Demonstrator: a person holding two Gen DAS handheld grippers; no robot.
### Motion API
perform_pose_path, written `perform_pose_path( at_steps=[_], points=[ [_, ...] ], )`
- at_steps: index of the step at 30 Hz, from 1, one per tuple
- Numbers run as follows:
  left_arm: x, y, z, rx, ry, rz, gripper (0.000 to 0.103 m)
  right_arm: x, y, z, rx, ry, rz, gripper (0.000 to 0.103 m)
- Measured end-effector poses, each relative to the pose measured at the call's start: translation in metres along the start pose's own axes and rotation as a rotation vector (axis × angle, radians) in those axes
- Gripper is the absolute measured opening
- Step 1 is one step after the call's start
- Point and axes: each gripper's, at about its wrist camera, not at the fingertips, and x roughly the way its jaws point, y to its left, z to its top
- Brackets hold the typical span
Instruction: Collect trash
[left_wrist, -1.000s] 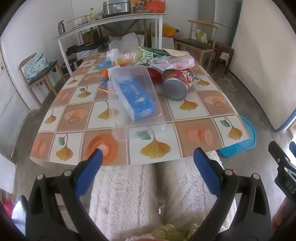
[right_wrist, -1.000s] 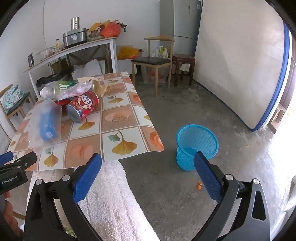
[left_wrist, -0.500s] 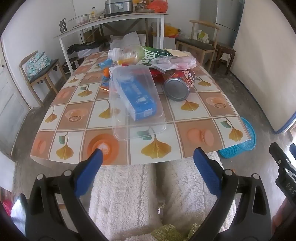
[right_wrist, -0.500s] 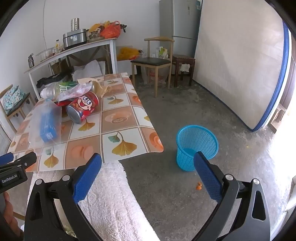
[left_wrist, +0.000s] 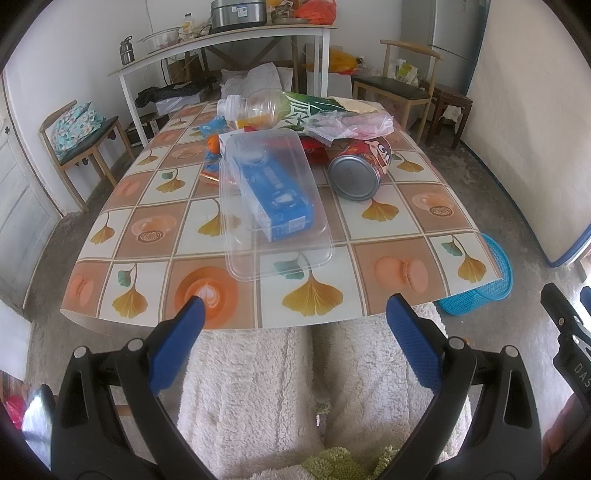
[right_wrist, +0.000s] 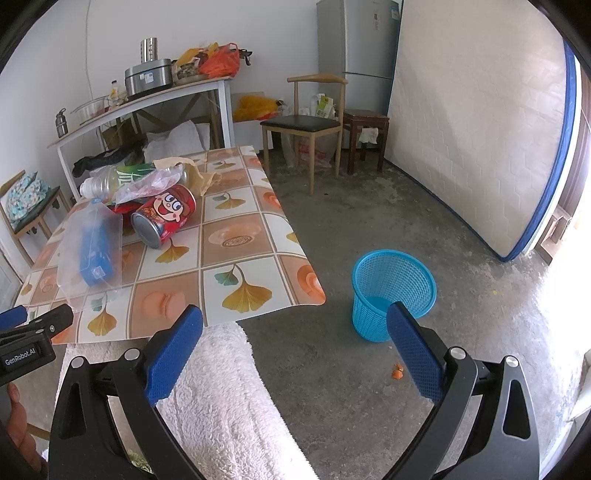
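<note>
Both hand-held grippers, left (left_wrist: 291, 314) and right (right_wrist: 293, 325), hang wide apart, empty. Ahead on the bench (left_wrist: 436, 218) lies all the trash: tub (left_wrist: 273, 199), can (left_wrist: 360, 171), bottle (left_wrist: 280, 109). Right of them, the bin (right_wrist: 393, 291) looks empty; nothing collected yet.

Grey concrete floor (right_wrist: 369, 229), white walls (right_wrist: 55, 55), wooden chair (right_wrist: 310, 122).

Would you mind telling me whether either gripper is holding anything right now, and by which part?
Nothing is held: the left gripper and right gripper both have open, empty jaws.
</note>
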Motion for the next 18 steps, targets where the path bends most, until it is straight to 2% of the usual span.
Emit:
perform_pose_path(
  at_steps=[18],
  points=[
    [0.0000,0.0016,-0.0010,0.000,0.005,0.002,0.094,0.0009,-0.0004,-0.0006,0.000,0.000,0.001,0.097]
  ],
)
